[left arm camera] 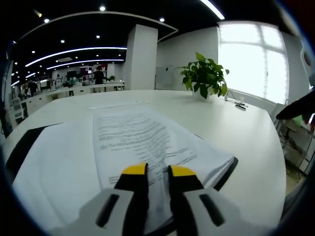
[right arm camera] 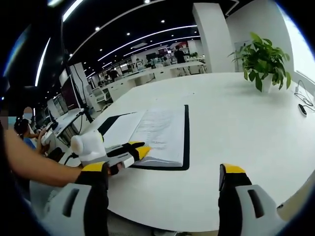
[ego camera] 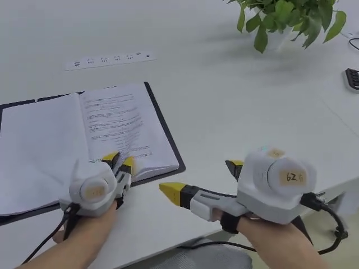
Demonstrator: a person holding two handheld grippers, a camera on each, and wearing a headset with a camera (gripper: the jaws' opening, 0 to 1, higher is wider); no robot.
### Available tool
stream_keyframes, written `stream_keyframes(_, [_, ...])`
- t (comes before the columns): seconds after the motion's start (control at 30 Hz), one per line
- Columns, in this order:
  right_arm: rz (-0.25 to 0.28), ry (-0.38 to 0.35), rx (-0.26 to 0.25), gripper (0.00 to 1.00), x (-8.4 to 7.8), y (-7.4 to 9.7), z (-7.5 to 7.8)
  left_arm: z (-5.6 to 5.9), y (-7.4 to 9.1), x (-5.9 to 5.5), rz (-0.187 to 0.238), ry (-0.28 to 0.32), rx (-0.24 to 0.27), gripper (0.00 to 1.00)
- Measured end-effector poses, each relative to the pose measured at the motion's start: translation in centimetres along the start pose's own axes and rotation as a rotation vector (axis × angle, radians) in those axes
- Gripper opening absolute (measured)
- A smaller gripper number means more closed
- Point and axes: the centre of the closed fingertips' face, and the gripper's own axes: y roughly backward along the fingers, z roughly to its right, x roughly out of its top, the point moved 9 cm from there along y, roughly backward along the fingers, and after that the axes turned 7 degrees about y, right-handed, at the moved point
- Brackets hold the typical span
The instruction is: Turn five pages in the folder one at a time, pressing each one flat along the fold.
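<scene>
The folder lies open at the left of the white table, its black cover point(ego camera: 168, 134) framing a printed right page point(ego camera: 120, 120) and a blank left page point(ego camera: 39, 145). My left gripper point(ego camera: 120, 162) sits at the near edge of the right page by the fold. Its yellow-tipped jaws point(left arm camera: 158, 171) are almost together over the printed page point(left arm camera: 142, 132), with only a narrow gap. My right gripper point(ego camera: 203, 178) hovers over bare table right of the folder, jaws wide apart and holding nothing. The right gripper view point(right arm camera: 162, 172) looks toward the folder point(right arm camera: 162, 130) and the left gripper point(right arm camera: 140, 149).
A potted plant point(ego camera: 291, 19) stands at the far right of the table, and a white power strip point(ego camera: 109, 59) lies beyond the folder. A dark object point(ego camera: 352, 78) sits at the right edge. The table's front edge runs just under both hands.
</scene>
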Motion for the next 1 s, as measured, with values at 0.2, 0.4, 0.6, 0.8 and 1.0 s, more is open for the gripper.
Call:
stream_keyframes(0.2, [0.026, -0.003, 0.042, 0.88, 0.7, -1.9, -0.2, -0.2, -0.1, 0.0, 0.007, 0.040, 0.018, 0.03])
stream_keyframes(0.4, [0.036, 0.016, 0.119, 0.75, 1.7, -5.1, -0.8, -0.3, -0.1, 0.0, 0.009, 0.034, 0.018, 0.03])
stream_keyframes(0.6, [0.038, 0.012, 0.179, 0.61, 2.6, -10.0, 0.0, -0.2, -0.1, 0.0, 0.013, 0.029, 0.018, 0.03])
stream_keyframes(0.8, [-0.011, -0.025, 0.181, 0.50, 2.7, -13.5, 1.7, -0.3, -0.2, 0.0, 0.014, 0.030, 0.018, 0.03])
stream_keyframes(1.0, [-0.048, -0.036, 0.177, 0.46, 2.4, -14.8, 2.5, -0.3, -0.2, 0.0, 0.015, 0.029, 0.017, 0.03])
